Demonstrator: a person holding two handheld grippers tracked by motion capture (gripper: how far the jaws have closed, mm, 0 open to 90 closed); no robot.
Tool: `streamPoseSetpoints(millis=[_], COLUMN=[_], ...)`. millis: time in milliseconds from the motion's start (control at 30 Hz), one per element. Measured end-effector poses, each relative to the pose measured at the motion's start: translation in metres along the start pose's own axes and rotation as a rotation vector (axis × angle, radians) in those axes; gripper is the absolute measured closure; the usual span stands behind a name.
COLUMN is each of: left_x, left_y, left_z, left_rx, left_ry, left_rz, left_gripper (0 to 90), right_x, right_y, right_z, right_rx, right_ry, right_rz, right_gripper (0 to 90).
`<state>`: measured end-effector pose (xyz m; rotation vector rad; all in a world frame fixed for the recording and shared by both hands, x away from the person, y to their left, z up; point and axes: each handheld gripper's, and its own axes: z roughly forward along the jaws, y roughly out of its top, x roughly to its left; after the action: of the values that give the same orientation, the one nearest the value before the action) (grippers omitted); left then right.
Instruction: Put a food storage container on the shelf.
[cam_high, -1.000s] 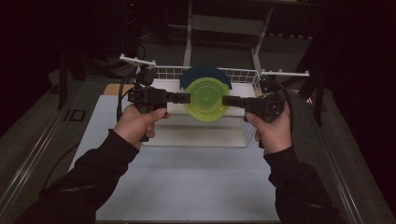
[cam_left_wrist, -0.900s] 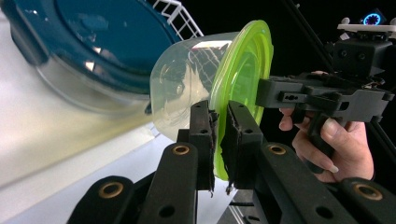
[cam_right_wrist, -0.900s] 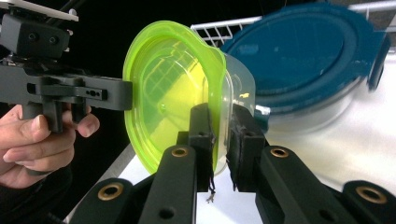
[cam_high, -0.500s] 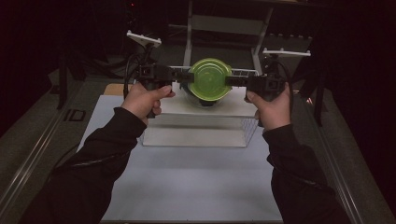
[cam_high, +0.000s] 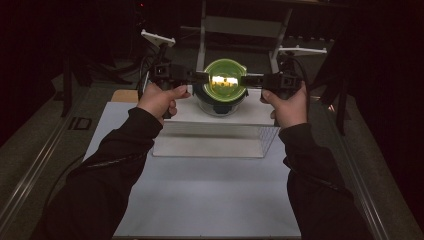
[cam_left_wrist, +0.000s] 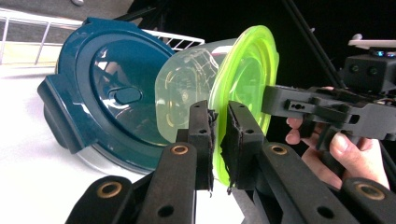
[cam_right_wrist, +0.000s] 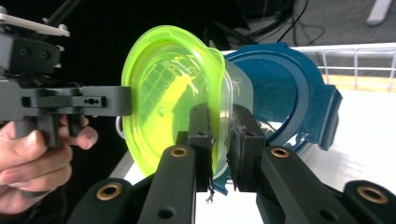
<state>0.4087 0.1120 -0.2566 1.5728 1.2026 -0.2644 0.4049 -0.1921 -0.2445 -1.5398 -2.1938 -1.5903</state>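
Claws: left claw, right claw pinch green-lidded container; no legible writing.

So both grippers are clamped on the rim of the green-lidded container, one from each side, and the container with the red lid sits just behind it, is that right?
Nearly. The lid behind is dark blue, not red, as the left gripper view shows. The rest holds: the left gripper and right gripper each pinch the rim of the green-lidded container from opposite sides.
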Motion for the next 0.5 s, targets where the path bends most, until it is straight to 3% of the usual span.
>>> streamPoseSetpoints(millis=[100,267,500], left_x=[0.003,0.006,0.012], left_y=[0.003,0.004,0.009], left_z=[0.002,0.006,0.011], left_rx=[-0.010,-0.031,-0.062], left_ry=[-0.008,0.001,0.016], left_rz=[-0.009,-0.015,-0.033], left_gripper=[79.2,75.8,73.5], right_x=[-0.003,-0.003,-0.007], right_y=[0.004,0.010,0.017], right_z=[0.002,0.007,0.014], right_rx=[0.010,0.010,-0.003], right_ry=[0.005,-0.035,-0.050], right_rz=[0.018,0.023,0.041], right_gripper=[79.2,76.8,73.7])
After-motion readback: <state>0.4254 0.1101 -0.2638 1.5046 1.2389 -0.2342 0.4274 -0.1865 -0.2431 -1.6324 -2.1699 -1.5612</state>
